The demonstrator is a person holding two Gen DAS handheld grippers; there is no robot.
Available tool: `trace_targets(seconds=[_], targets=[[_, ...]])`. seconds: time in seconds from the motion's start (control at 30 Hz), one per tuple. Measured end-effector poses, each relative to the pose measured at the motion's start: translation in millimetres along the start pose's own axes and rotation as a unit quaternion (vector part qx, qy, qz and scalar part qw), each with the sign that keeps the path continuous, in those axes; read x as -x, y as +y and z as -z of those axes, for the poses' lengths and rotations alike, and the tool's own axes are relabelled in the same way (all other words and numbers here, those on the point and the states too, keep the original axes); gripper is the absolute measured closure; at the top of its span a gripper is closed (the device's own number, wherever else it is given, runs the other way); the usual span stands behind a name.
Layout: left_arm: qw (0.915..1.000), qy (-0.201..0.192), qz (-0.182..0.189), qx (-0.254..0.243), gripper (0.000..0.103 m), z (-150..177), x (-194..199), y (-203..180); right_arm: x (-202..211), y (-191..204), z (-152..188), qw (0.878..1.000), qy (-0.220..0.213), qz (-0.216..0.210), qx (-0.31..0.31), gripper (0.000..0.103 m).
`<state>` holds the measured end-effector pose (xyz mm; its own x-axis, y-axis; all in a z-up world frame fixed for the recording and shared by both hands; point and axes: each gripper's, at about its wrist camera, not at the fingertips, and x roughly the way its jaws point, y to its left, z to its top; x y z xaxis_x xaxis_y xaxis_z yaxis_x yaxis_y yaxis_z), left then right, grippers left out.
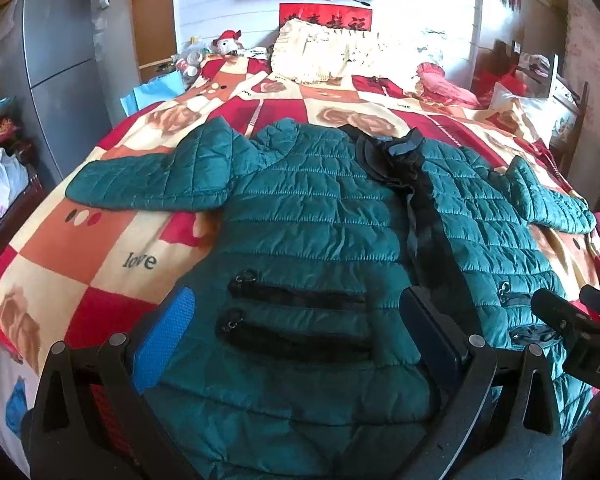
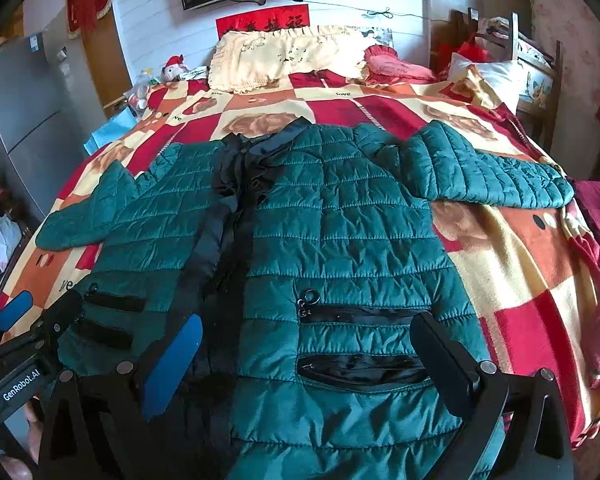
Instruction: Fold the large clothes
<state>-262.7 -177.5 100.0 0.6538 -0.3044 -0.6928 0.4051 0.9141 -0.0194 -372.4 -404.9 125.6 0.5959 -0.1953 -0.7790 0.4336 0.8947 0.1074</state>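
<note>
A teal quilted jacket (image 1: 320,216) (image 2: 340,232) lies front up and spread flat on the checked blanket (image 1: 80,248), collar toward the pillows, both sleeves out to the sides. A black zipper strip (image 2: 216,236) runs down its middle. My left gripper (image 1: 296,294) is open wide over the lower left panel, above the two black pocket zippers (image 1: 296,300). My right gripper (image 2: 308,320) is open wide over the lower right panel and its pockets (image 2: 360,314). Each gripper shows in the other's view: the right gripper (image 1: 564,294), the left gripper (image 2: 48,300). Neither holds cloth.
Cream pillows (image 1: 332,52) and a red cushion (image 1: 444,84) lie at the head of the bed. A grey fridge (image 1: 56,60) stands left of the bed, with a white plastic bag (image 1: 8,184) near it. A maroon cloth (image 2: 596,208) lies at the right edge. Bare blanket flanks the jacket.
</note>
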Motion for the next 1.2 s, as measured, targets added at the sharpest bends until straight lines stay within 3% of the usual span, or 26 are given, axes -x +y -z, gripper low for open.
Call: trace_targets(seconds=[1.2], targets=[[0.9999,0.006,-0.011,0.004,0.000,-2,-18,-2,-31,5,-3,1.000,0.026,-0.001,-0.016,0.000]])
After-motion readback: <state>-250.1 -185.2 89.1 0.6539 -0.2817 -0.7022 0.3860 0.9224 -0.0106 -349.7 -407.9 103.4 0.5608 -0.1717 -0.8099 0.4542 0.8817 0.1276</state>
